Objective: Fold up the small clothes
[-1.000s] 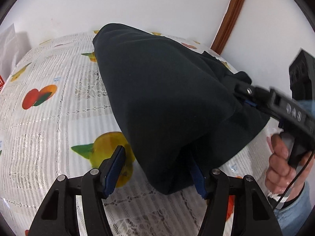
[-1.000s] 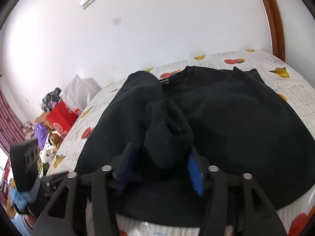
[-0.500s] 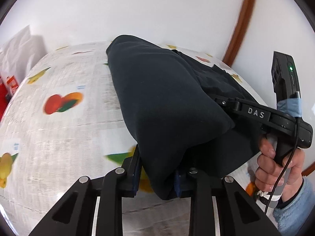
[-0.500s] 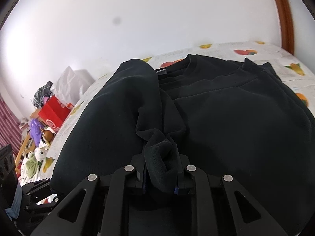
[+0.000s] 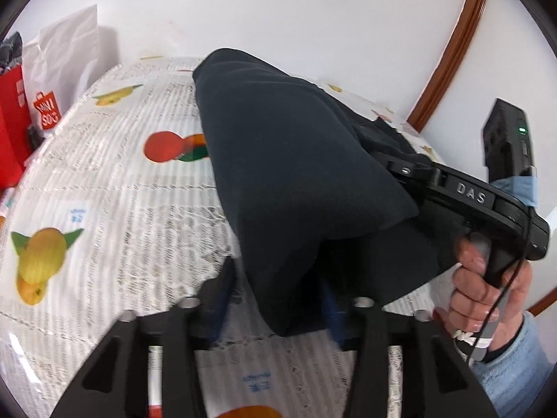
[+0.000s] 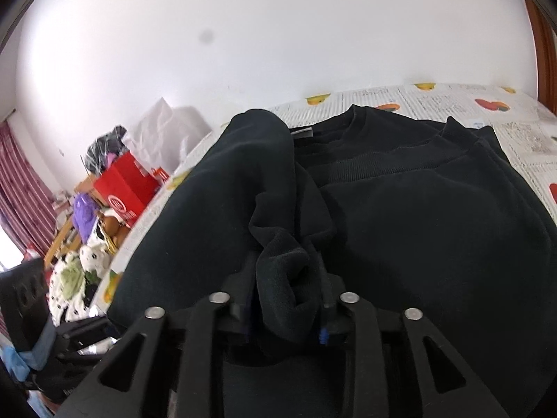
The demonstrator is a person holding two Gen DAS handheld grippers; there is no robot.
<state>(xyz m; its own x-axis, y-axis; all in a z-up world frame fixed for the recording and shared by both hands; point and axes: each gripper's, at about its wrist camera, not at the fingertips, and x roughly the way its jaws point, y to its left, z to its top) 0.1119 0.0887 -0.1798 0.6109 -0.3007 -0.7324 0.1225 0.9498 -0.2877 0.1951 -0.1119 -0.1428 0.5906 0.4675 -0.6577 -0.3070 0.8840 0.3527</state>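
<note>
A black sweatshirt (image 5: 296,181) lies on a table with a fruit-print cloth (image 5: 104,188). My left gripper (image 5: 278,308) is shut on a bunched fold of its lower edge, lifted a little off the cloth. My right gripper (image 6: 283,306) is shut on another bunched fold of the sweatshirt (image 6: 400,230); its collar (image 6: 393,139) lies at the far end. The right gripper also shows in the left wrist view (image 5: 403,170), its tips buried in the fabric, with the person's hand (image 5: 487,285) on its handle.
A red and a white shopping bag (image 5: 45,111) stand beyond the table's left edge. A red box (image 6: 125,188), a purple bag and soft toys (image 6: 80,264) crowd the floor to the left. A white wall and brown door frame (image 5: 449,48) stand behind the table.
Both grippers went from open around the fabric to shut on it. The left gripper then lifted its fold and swung so that more of the table's left side shows.
</note>
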